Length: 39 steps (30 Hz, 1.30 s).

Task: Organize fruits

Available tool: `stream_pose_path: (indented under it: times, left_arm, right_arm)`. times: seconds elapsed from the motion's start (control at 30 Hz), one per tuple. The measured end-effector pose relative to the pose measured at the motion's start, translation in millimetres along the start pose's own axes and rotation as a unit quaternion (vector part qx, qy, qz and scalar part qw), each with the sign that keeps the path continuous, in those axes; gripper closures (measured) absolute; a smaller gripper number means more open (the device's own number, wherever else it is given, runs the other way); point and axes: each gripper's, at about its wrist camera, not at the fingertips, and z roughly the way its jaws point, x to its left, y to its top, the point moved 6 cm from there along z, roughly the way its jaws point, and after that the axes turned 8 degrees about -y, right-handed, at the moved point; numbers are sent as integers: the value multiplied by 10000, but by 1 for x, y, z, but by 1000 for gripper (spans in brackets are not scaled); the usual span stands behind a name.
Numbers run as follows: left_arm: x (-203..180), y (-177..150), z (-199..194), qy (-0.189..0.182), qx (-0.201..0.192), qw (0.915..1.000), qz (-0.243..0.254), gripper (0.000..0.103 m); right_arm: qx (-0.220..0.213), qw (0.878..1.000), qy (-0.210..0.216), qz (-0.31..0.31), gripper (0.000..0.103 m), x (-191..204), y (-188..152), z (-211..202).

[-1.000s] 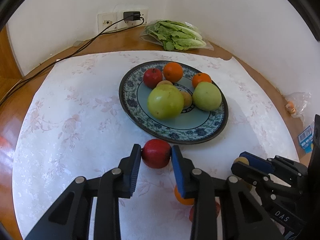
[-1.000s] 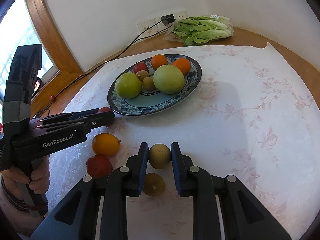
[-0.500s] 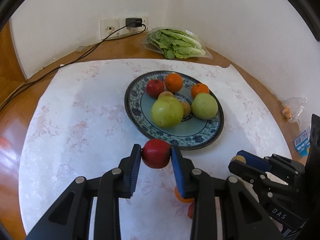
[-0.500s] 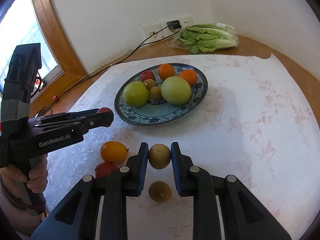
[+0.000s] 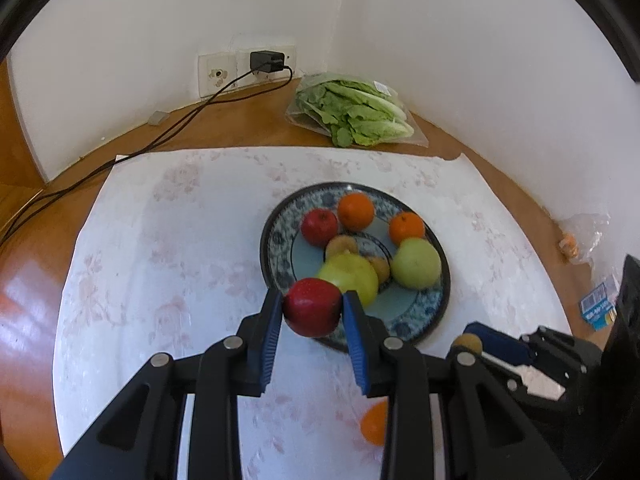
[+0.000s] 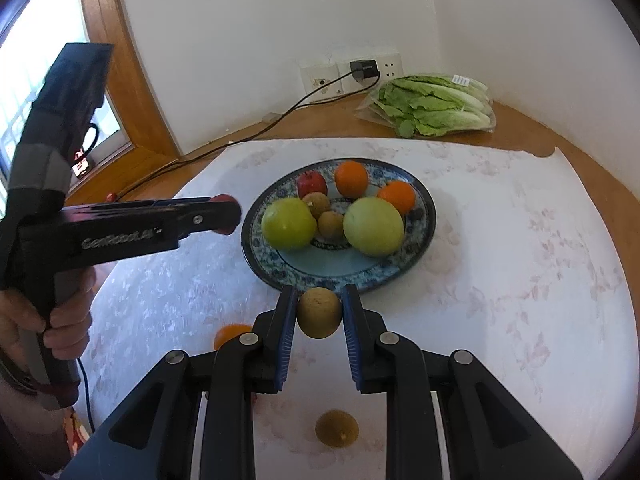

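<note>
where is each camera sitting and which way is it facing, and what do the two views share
Left wrist: sits on the left gripper, looking forward and down along its blue-padded fingers at the red apple they clamp; the right gripper shows at lower right.
Right wrist: sits on the right gripper, looking forward and down at the brown round fruit it clamps; the left gripper and a hand show at left.
Shared: the blue patterned plate of fruit, the bagged green lettuce.

Red apple [image 5: 313, 306], brown kiwi [image 6: 319, 312], blue-patterned plate [image 6: 420, 256] (white floral cloth [image 6: 520, 280]).
</note>
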Motion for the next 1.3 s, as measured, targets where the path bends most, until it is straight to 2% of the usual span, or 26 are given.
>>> stream_pose_path:
  times: [0.37, 0.63, 1.13, 1.3]
  left_arm:
    - [16, 20, 35, 120, -24, 9999, -95, 71]
    - [22, 21, 51, 139, 50, 9998, -154, 71]
    - [20, 20, 53, 193, 53, 9998, -37, 70]
    - [20, 19, 51, 209, 70, 9998, -26, 69]
  right_arm:
    - [-79, 9999, 12, 75, 79, 5, 8, 16]
    - [-139, 9999, -61, 53, 79, 5, 9, 23]
    - [-190, 9995, -211, 168, 78, 0, 10, 28]
    - [-254, 9992, -216, 198, 66, 1, 11, 26]
